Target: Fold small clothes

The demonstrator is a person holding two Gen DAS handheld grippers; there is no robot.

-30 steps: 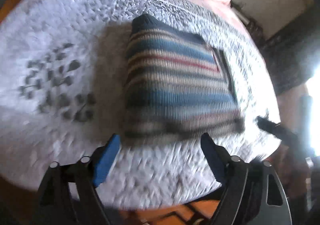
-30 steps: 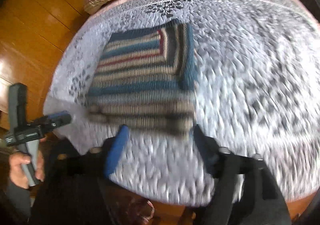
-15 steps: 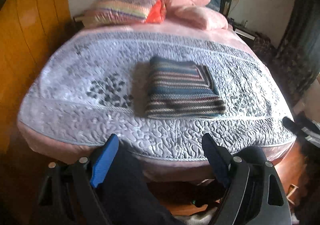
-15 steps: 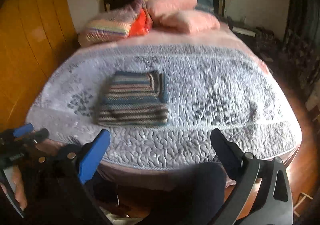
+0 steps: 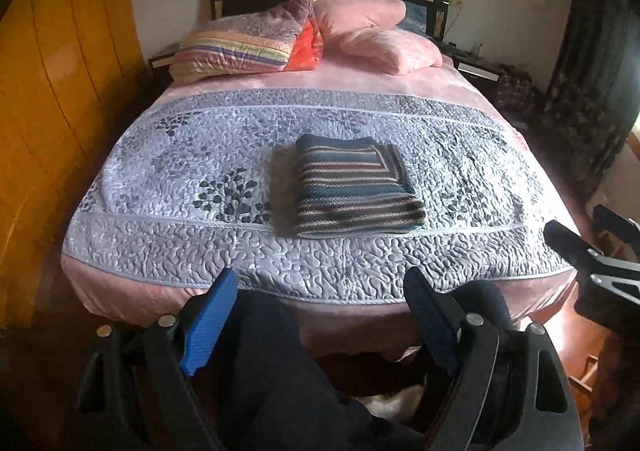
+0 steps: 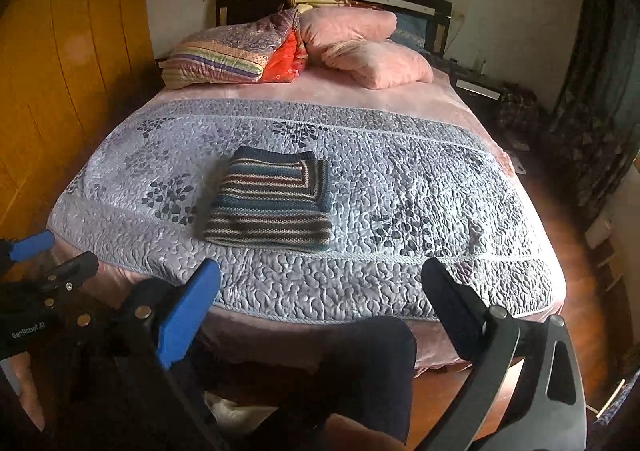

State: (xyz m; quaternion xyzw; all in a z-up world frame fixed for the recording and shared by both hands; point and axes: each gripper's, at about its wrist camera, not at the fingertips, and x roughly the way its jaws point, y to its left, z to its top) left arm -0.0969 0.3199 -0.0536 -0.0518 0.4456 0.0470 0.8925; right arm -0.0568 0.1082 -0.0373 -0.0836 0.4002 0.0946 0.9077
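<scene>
On the bed (image 5: 132, 235), near the foot end and roughly centred on the grey quilted bedspread (image 5: 460, 179), sits the striped knit garment (image 5: 352, 187), folded into a neat squarish packet. Looks like it's been left flat in the open part of the quilt because that's the only big smooth surface around; the head end is taken up by pink pillows (image 5: 384, 39) and a stack of folded striped bedding (image 5: 240, 47).

Both tools are off the bed completely. The left gripper (image 5: 320, 327) hangs over the person's dark-trousered legs, blue pads spread wide, nothing between them. The right gripper (image 6: 324, 307) is the same deal: splayed apart and empty, well short of the garment. My guess is the fold is basically done and the person is just holding the tools back at rest height, since neither one is anywhere near the cloth.

Writing-wise, the only thing I can read is "GenRobot.AI" in white on the black body of the left tool, showing at the edge of the right wrist view. No tag or brand visible on the garment.
</scene>
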